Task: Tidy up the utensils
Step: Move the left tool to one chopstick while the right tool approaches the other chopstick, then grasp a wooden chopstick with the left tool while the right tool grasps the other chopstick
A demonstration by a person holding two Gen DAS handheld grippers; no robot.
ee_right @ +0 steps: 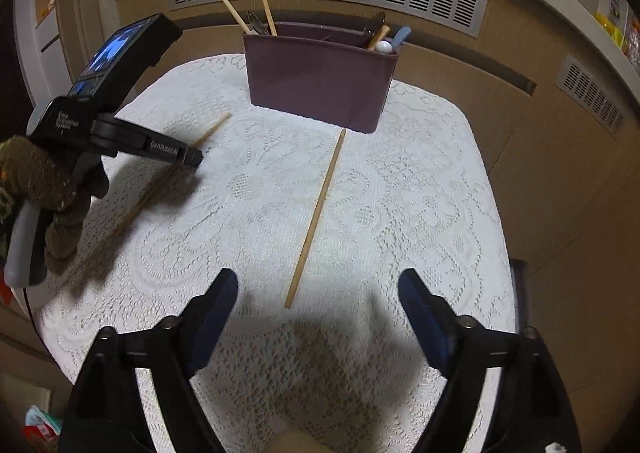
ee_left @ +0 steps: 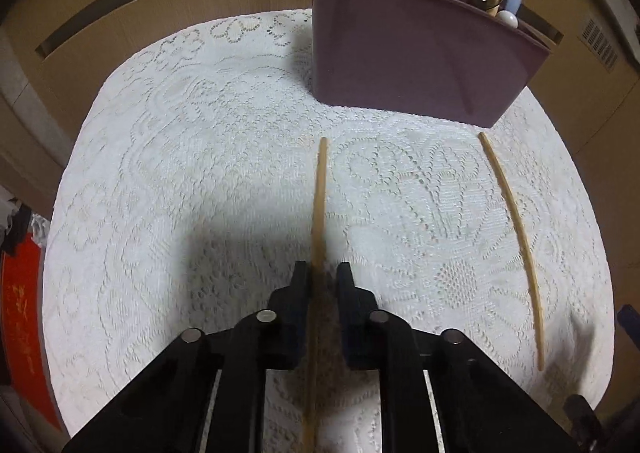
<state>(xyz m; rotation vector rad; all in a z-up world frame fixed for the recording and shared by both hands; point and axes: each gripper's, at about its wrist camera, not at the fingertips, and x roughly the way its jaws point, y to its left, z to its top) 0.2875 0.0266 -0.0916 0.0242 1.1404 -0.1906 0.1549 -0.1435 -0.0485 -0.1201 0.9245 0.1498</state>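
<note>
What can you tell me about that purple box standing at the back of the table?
The purple utensil holder is a plain, smooth, plastic-looking box, open on top, wider than deep, its walls narrowing slightly downward. It stands upright on the white lace tablecloth near the table's far edge. Wooden chopsticks and metal utensils poke out at one end; more handles, one pale blue, at the other. Neither tool touches it.

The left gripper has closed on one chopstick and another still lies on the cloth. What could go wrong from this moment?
1. The left gripper pinches its chopstick near one end, so the long free part may swing or slip when lifted.
2. The lace tablecloth could catch a fingertip or a chopstick tip.
3. The purple holder is already crowded on its left side, so insertion may knock the utensils there. The right gripper is open above the second chopstick.
</note>
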